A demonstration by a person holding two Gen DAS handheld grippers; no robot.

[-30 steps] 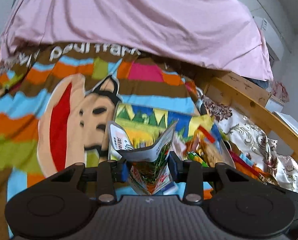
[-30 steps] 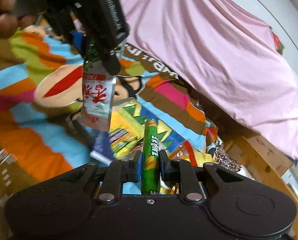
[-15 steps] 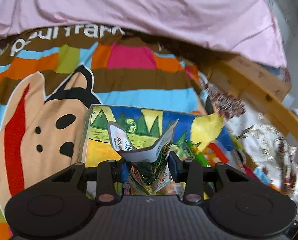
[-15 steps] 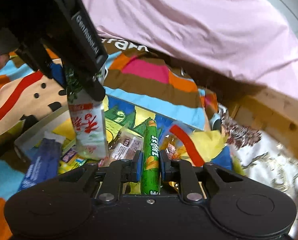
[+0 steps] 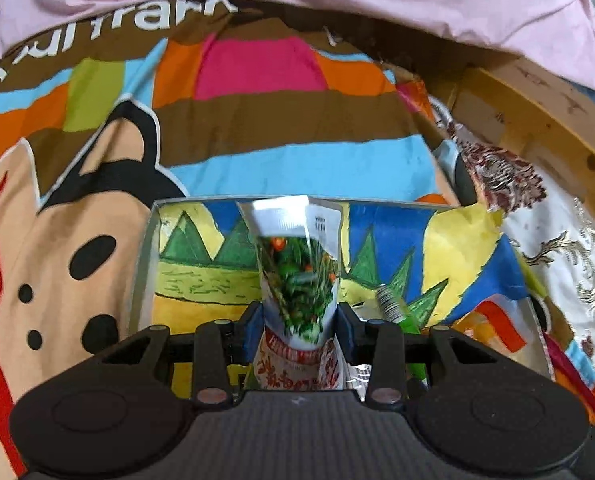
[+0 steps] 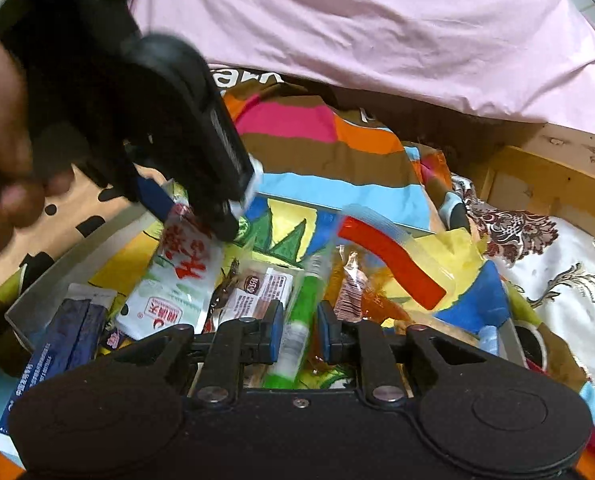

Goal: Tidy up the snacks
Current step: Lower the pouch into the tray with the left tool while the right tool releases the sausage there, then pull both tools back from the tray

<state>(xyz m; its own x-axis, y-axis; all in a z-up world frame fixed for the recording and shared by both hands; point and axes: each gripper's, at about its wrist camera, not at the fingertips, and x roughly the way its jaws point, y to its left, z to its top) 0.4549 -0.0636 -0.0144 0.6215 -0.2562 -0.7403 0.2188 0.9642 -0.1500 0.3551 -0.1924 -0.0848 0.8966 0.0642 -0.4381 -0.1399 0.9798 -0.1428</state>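
Observation:
My left gripper (image 5: 297,324) is shut on a white snack packet (image 5: 293,276) printed with green leaves and red characters. It holds the packet upright over a shallow grey-rimmed box (image 5: 141,260) lined with a painted landscape. In the right wrist view that gripper (image 6: 201,204) comes in from the upper left, and the packet (image 6: 177,280) hangs down into the box (image 6: 69,256) among other snacks. My right gripper (image 6: 300,332) is shut on a thin green snack stick (image 6: 301,308), low over the box's near side. The stick's tip (image 5: 393,308) also shows in the left wrist view.
In the box lie a dark blue packet (image 6: 57,344), a brown-and-white packet (image 6: 257,292), a clear packet with a red band (image 6: 393,264) and an orange wrapped sweet (image 6: 353,292). A person's hand (image 6: 1,152) holds the left gripper. A pink sheet (image 6: 377,20) lies behind, a wooden frame (image 6: 557,176) to the right.
Both grippers have come down over the box. The white packet now reaches in among the snacks. The right gripper has rolled level with the green stick still in it.

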